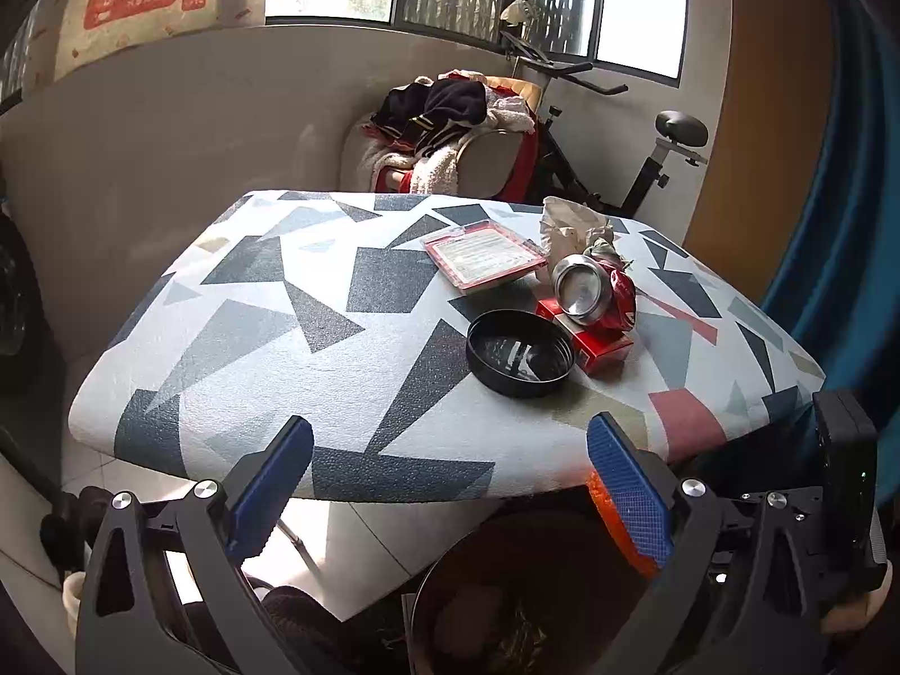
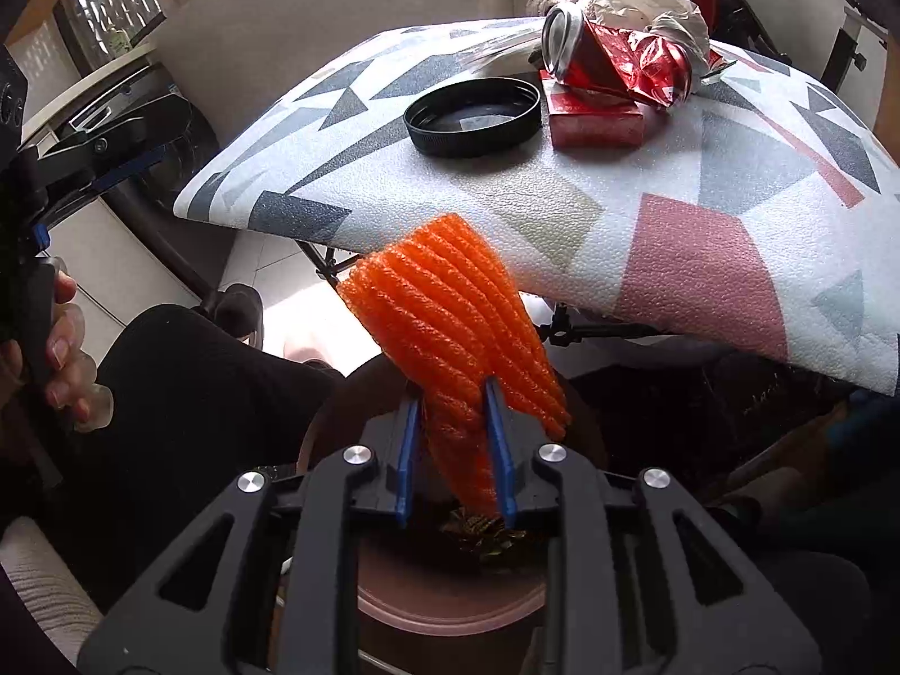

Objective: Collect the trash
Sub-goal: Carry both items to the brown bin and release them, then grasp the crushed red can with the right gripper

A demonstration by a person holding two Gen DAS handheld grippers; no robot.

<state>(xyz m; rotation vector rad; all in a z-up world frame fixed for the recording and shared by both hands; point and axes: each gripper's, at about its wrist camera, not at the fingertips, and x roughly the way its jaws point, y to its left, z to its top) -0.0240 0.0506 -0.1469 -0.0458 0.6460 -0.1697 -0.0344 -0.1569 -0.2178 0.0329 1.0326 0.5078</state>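
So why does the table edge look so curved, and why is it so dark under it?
Left wrist view: the fisheye lens bows the table edge, and the windows are blown out white. Right wrist view: the same bulge; daylight falls on the tabletop, so the bin below lies in shadow.

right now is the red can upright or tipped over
Tipped over. The crushed red can lies on its side atop the red box, its silver end facing sideways.

Patterned table [image 1: 236, 304], exercise bike [image 1: 669, 152], clothes-piled chair [image 1: 484, 157]
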